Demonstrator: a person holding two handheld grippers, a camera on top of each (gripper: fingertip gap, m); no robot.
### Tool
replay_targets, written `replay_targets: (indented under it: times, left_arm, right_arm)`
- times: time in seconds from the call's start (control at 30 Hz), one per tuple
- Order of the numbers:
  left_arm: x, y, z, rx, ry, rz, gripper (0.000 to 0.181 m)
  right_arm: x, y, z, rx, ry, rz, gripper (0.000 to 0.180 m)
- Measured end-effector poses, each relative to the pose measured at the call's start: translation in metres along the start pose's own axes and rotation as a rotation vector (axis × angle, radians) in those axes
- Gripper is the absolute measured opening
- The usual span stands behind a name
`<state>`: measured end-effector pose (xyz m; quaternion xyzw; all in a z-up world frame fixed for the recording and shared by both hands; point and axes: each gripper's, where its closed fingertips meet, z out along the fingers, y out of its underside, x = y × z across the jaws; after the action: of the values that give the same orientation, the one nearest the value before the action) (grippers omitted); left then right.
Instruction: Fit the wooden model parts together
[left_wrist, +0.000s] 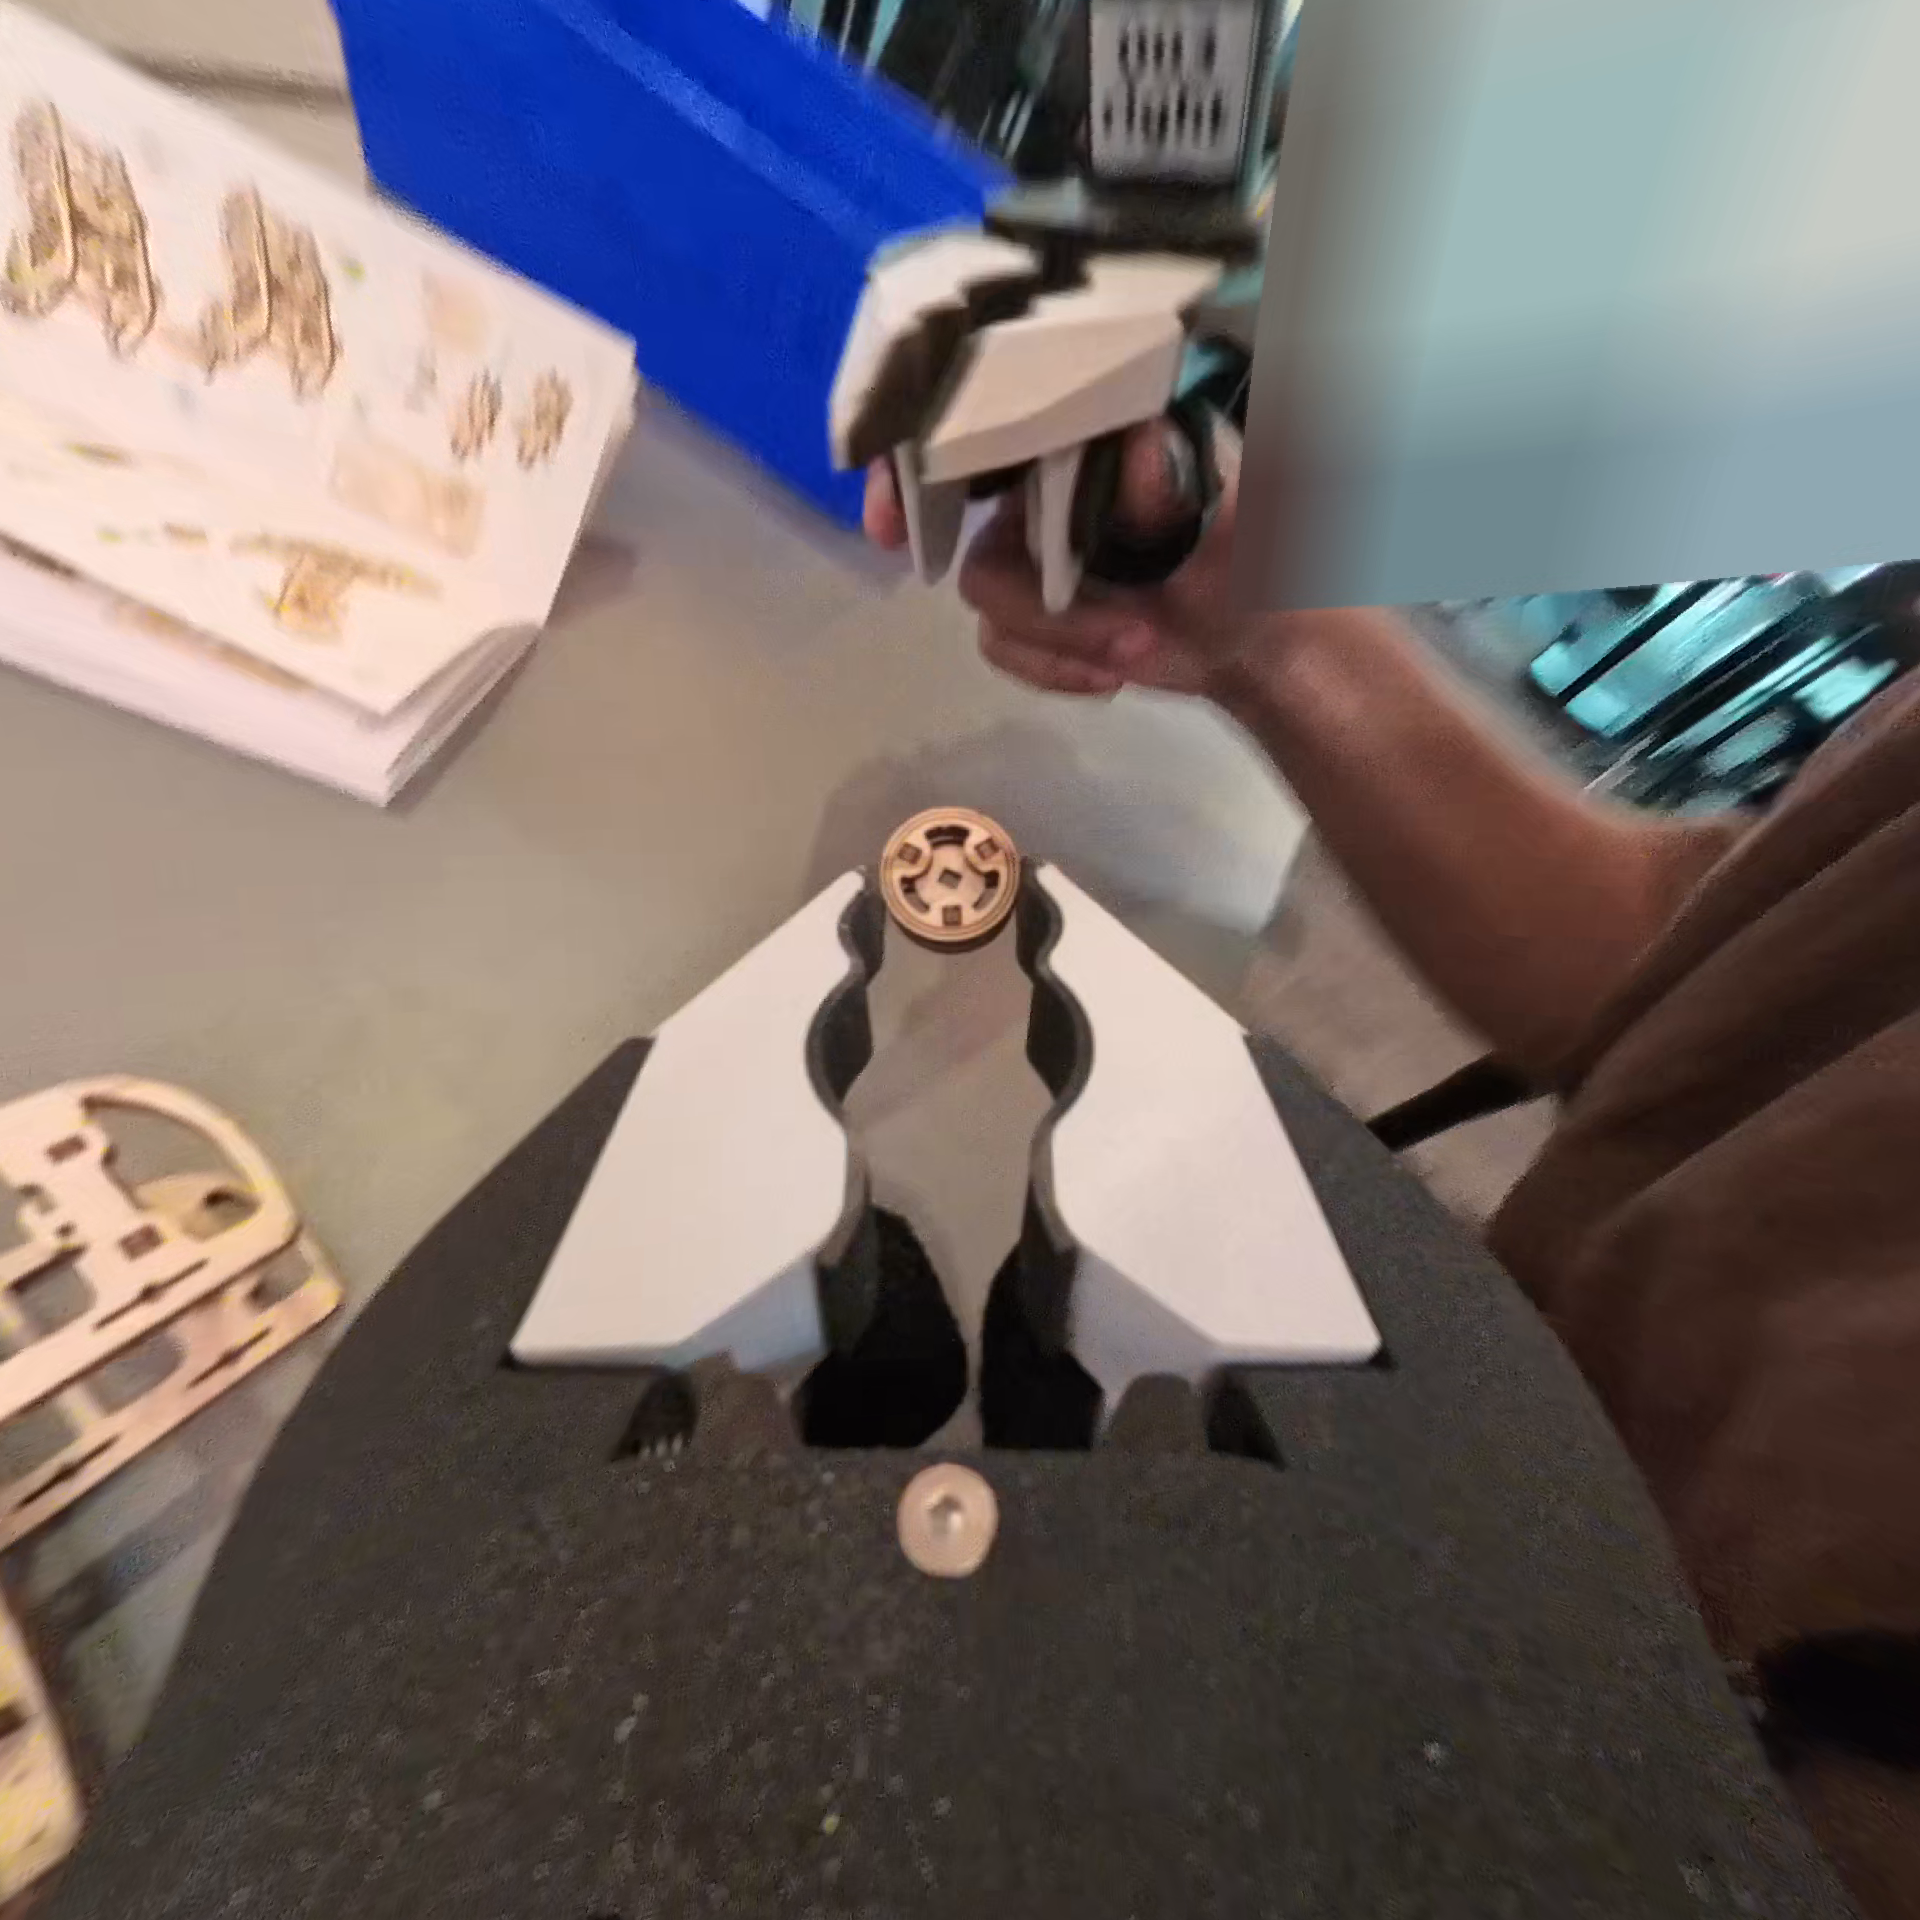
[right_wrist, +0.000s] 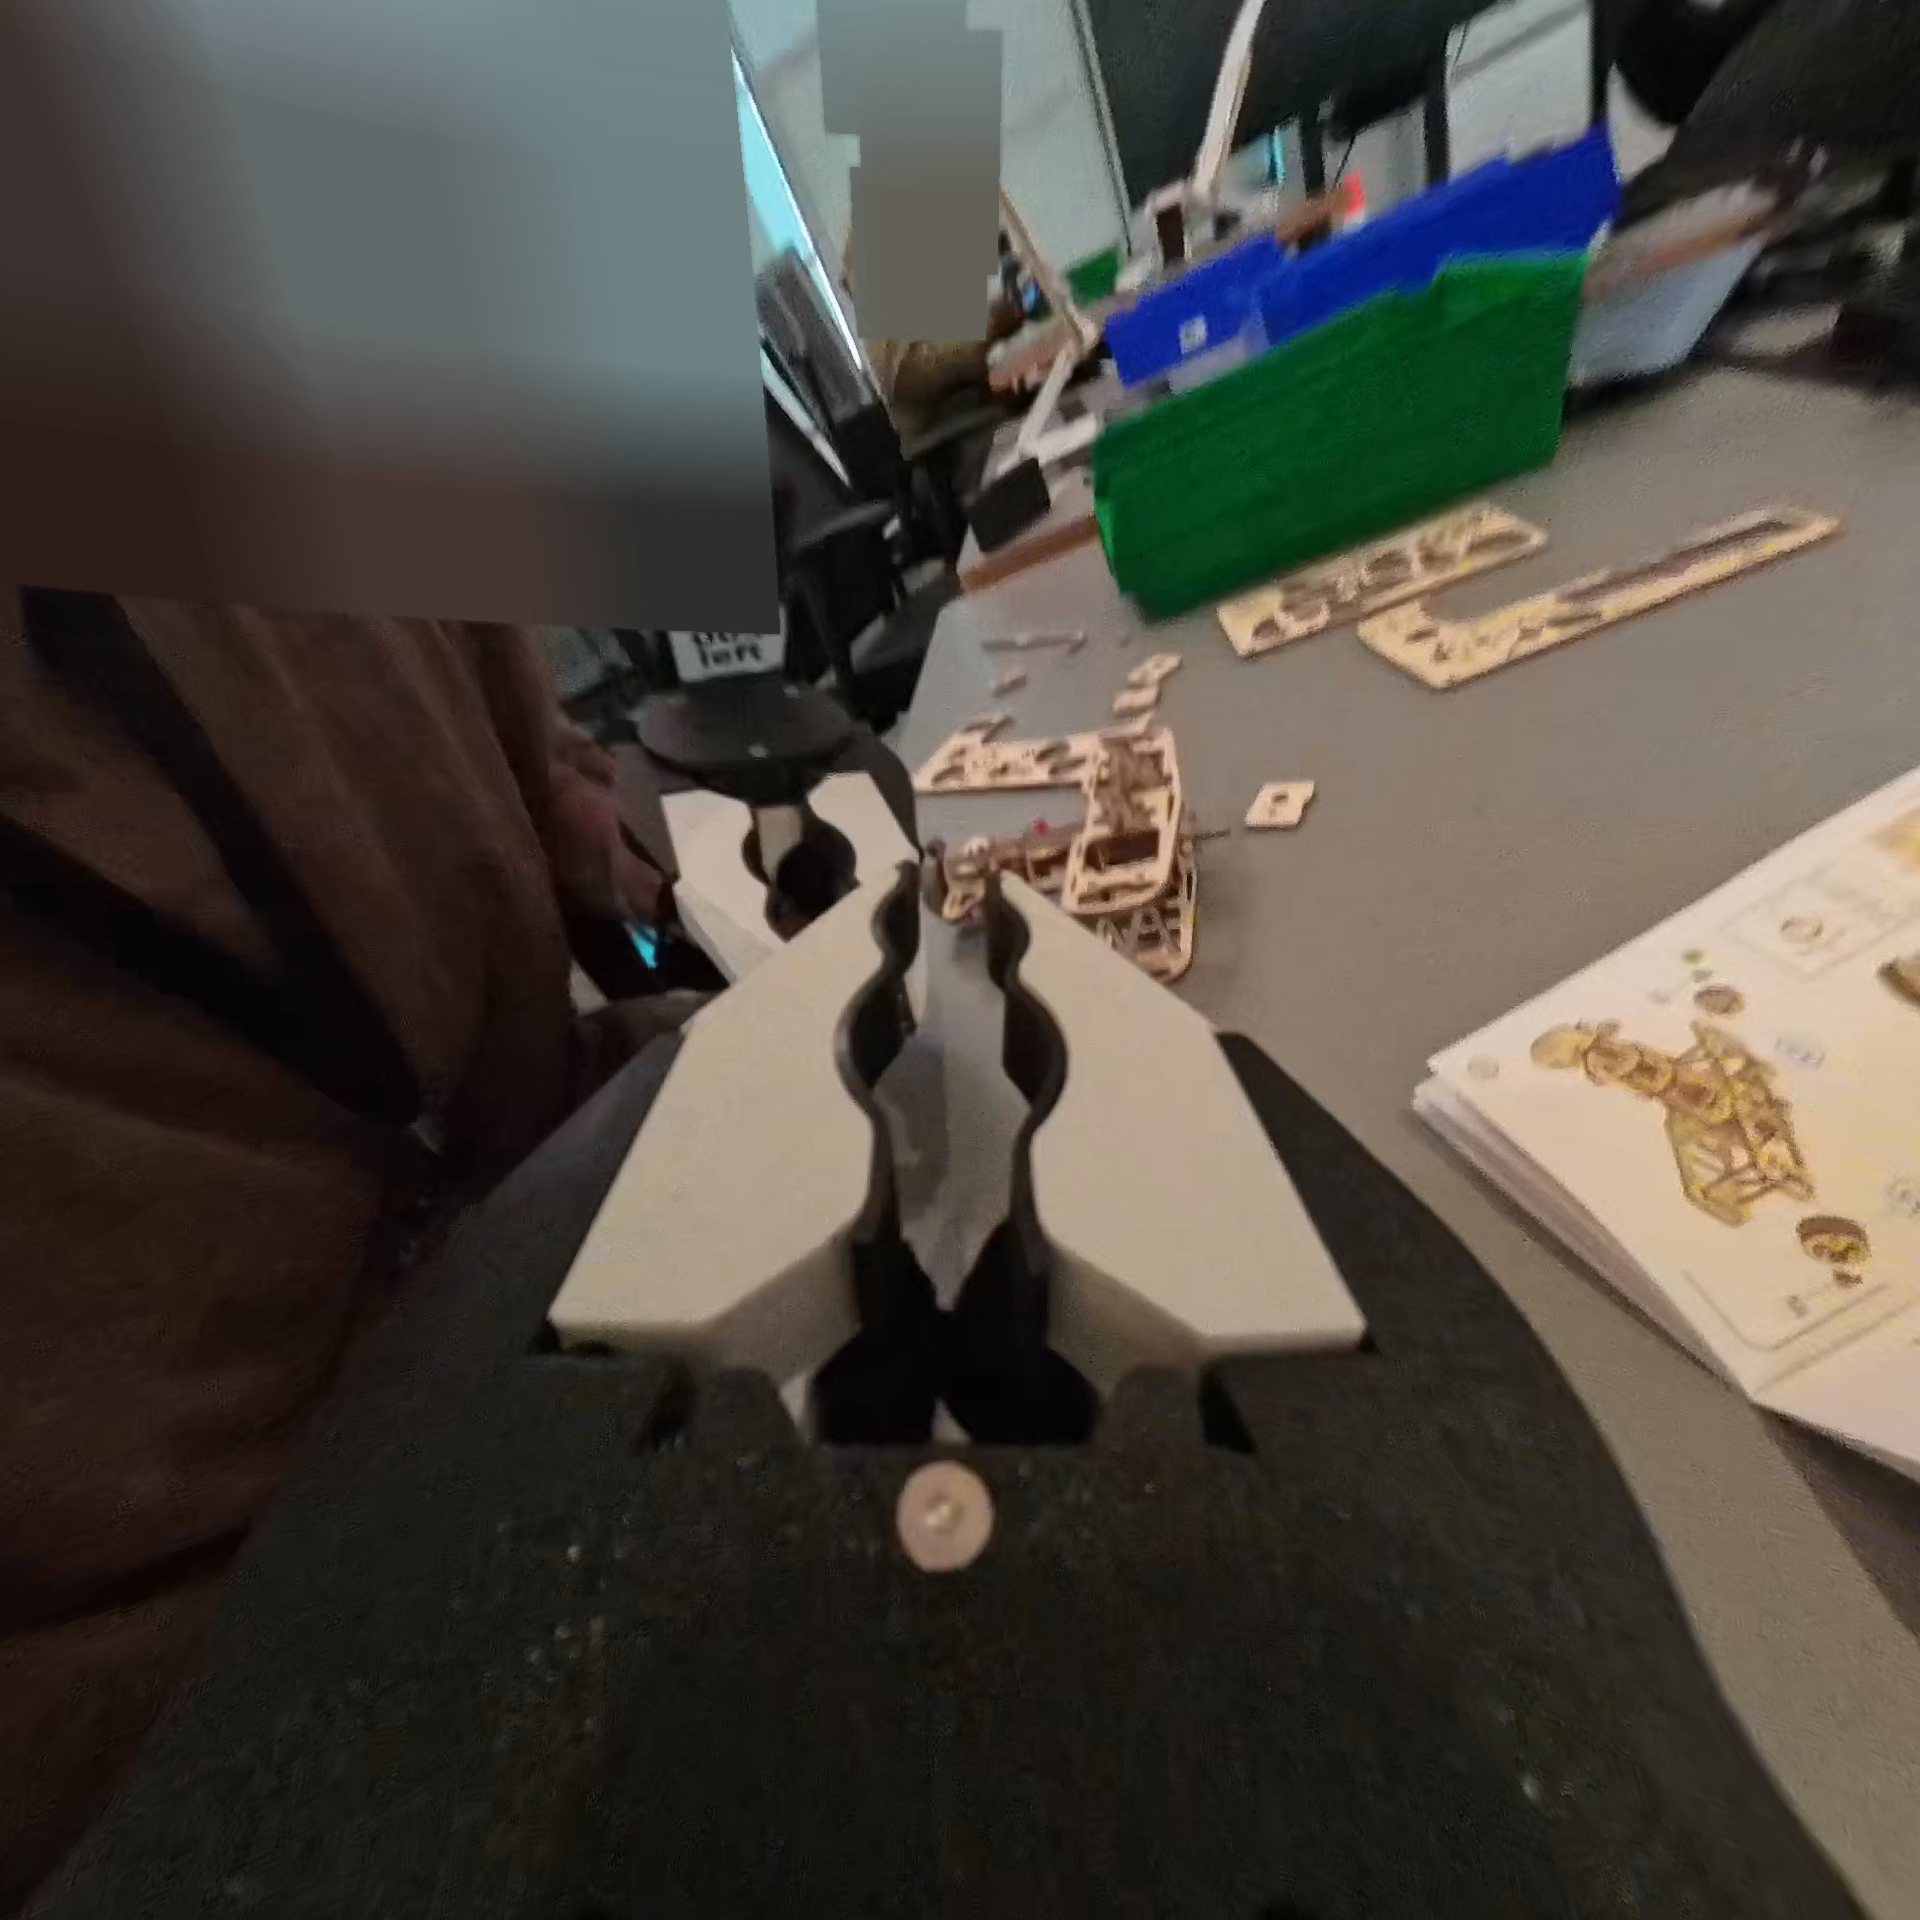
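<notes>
My left gripper (left_wrist: 949, 883) is shut on a small round wooden disc (left_wrist: 949, 881) with square holes, pinched at the fingertips above the grey table. My right gripper (left_wrist: 992, 540) hangs beyond it, held by a hand, tips pointing down. In the right wrist view my right gripper (right_wrist: 951, 883) has its fingers close together with a narrow gap; I cannot tell if anything is between them. Just past its tips stands the part-built wooden model (right_wrist: 1122, 883). The left gripper (right_wrist: 790, 831) shows at the left there.
An open instruction booklet (left_wrist: 260, 436) (right_wrist: 1714, 1143) lies on the table. Wooden cut-out sheets (left_wrist: 135, 1268) (right_wrist: 1382, 582) and a small loose piece (right_wrist: 1280, 803) lie around. A blue bin (left_wrist: 644, 208) and a green bin (right_wrist: 1340, 436) stand behind. A person's arm (left_wrist: 1455, 831) is at the right.
</notes>
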<state>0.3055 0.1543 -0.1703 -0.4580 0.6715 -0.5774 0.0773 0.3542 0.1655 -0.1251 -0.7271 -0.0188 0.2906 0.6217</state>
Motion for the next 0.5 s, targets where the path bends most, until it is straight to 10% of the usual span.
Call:
replay_targets:
  times: [0.2, 0.5]
  left_arm:
    - [0.061, -0.057, -0.042, 0.206, 0.580, -0.416, 0.023]
    - [0.125, -0.048, -0.091, -0.091, 1.020, -0.620, 0.023]
  right_arm:
    - [-0.055, -0.026, 0.013, 0.065, 0.161, -0.304, 0.046]
    - [-0.156, -0.002, 0.045, -0.149, 0.139, -0.458, 0.047]
